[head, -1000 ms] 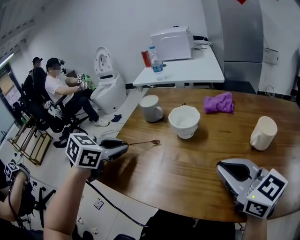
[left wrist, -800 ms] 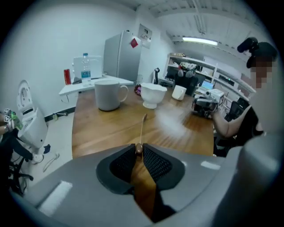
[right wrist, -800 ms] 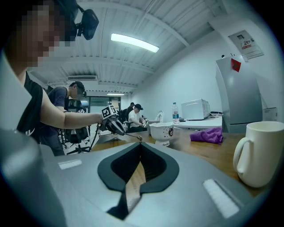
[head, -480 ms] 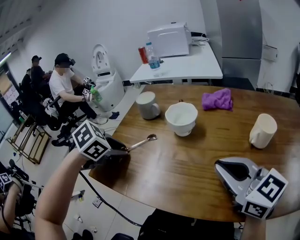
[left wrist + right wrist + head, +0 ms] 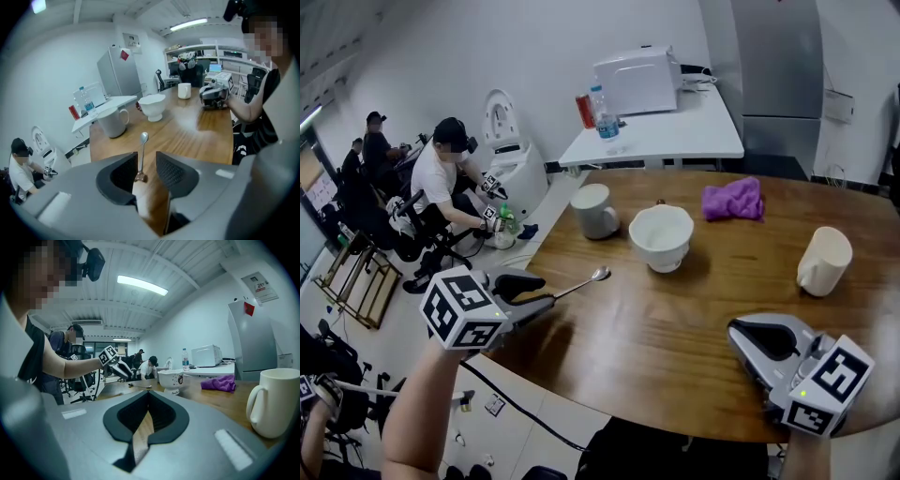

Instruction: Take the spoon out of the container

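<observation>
Left hand-held gripper [image 5: 542,298] opening, spoon [image 5: 586,280] between jaws — beside table [image 5: 675,323] edge.

place: office/lab | evid: mtg table [image 5: 675,328], microwave [image 5: 639,82], fridge [image 5: 119,70], strip lights [image 5: 142,285]

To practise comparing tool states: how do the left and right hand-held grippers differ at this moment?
The left hand-held gripper has jaws that are opening, with the spoon handle between them; the right hand-held gripper is shut on nothing. The left reaches in from beyond the wooden table's edge; the right is over the tabletop. Each carries a marker cube.
</observation>
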Motion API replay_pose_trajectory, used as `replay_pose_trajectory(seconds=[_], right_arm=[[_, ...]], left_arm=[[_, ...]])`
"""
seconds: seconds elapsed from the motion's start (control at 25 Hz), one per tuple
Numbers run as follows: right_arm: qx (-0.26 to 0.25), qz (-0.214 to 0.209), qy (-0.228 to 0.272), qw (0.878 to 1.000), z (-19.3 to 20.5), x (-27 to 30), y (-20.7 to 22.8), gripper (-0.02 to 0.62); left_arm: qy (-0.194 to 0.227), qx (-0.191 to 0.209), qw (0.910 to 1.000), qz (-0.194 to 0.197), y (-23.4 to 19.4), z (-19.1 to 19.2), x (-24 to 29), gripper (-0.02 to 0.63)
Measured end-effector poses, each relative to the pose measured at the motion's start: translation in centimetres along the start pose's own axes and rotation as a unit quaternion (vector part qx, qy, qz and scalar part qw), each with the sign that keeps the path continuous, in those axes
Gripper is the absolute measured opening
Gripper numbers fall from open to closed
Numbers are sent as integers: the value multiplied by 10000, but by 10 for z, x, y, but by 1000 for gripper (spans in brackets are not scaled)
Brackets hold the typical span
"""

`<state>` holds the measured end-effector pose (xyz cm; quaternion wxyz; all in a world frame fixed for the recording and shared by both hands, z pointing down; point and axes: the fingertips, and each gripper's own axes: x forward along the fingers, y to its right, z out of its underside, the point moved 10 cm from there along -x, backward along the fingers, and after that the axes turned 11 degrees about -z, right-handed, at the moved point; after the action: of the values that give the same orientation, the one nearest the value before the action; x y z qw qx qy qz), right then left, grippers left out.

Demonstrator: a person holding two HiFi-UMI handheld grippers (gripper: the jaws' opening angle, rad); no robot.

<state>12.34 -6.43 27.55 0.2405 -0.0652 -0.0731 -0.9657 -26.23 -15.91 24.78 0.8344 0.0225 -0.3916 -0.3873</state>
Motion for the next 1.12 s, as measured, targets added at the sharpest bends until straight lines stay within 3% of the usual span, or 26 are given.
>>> replay_pose_trajectory(seconds=[0.16,0.32,0.4,0.56,0.76,1.12], right_arm=[[5,0,-6,10000,-1,0,0,3],[13,-1,-7,10000,0,-1,0,3],[13,7,1,10000,0,-1,0,3],[16,7,-3,10000,-1,-1,-1,3],[12,2,-2,10000,1,-1,0,3],[8,-22,-58,10000,-1,0,0,2]], left_arm=[[928,-314,9949,238,32,-11,-13,122],[2050,-903,9729,575,67,-23,-22,53],[2374,-952,9641,721,85,-29,-20,24],[2742,-742,9555,795,115,-39,-16,14],[3195,-982,9382,895,138,-55,-11,13],[3213,-1183,9353,893,151,-55,12,14]])
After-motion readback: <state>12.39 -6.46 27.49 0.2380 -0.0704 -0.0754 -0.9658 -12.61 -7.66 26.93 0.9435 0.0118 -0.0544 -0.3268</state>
